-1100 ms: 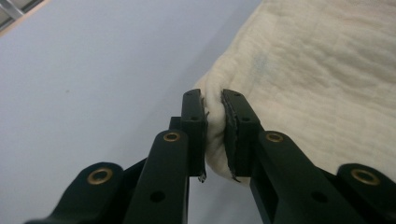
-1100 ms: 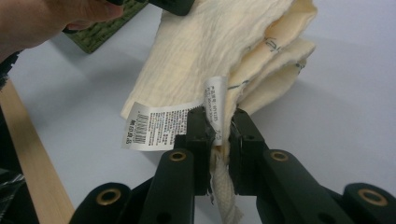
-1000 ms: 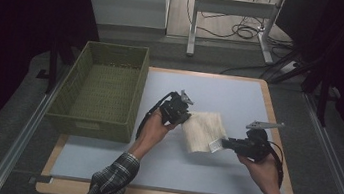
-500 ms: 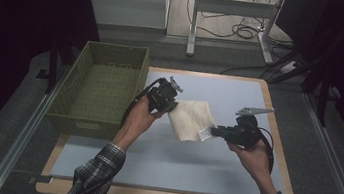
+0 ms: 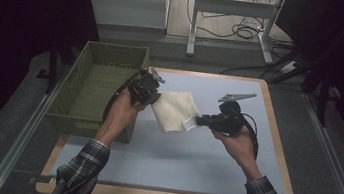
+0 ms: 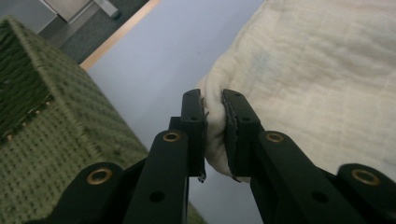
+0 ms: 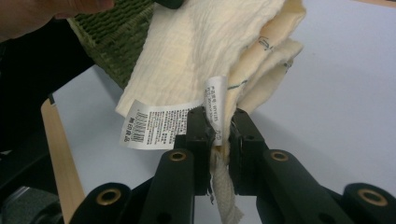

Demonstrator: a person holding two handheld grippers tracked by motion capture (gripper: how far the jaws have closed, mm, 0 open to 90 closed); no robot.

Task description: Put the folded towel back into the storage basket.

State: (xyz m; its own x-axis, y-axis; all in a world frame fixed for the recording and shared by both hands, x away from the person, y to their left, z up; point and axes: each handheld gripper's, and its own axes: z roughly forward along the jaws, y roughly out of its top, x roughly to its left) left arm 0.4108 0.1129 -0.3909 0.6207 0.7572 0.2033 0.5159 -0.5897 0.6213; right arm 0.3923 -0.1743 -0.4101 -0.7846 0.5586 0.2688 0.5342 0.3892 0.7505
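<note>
Left tool (image 5: 152, 90) is pinching one corner of the folded cream-coloured muslin cloth (image 5: 174, 110); in the left gripper view the fabric bunches between the two black jaws of the left tool (image 6: 214, 122), jaws pressed on it. Right tool (image 5: 200, 122) is clamped on the opposite corner; the right gripper view shows its jaws pressed together on the cloth edge (image 7: 217, 128), with a white printed care label (image 7: 156, 123) hanging just beside them and a second narrow label caught between the jaws.

The cloth hangs between both tools, above the pale blue bench top (image 5: 203, 151), over the far-left part of the bench, near its left edge. Several folded layers with thin dark stitching show at the lower side (image 7: 261, 70).

Green woven rectangular basket (image 5: 98, 85) sits at the bench's left edge, touching or overlapping the far-left corner; the left tool is right at its near-side wall. Basket weave is close beside the left tool's jaws (image 6: 42, 135).

Wooden bench rim (image 5: 275, 141) runs along the right side.
</note>
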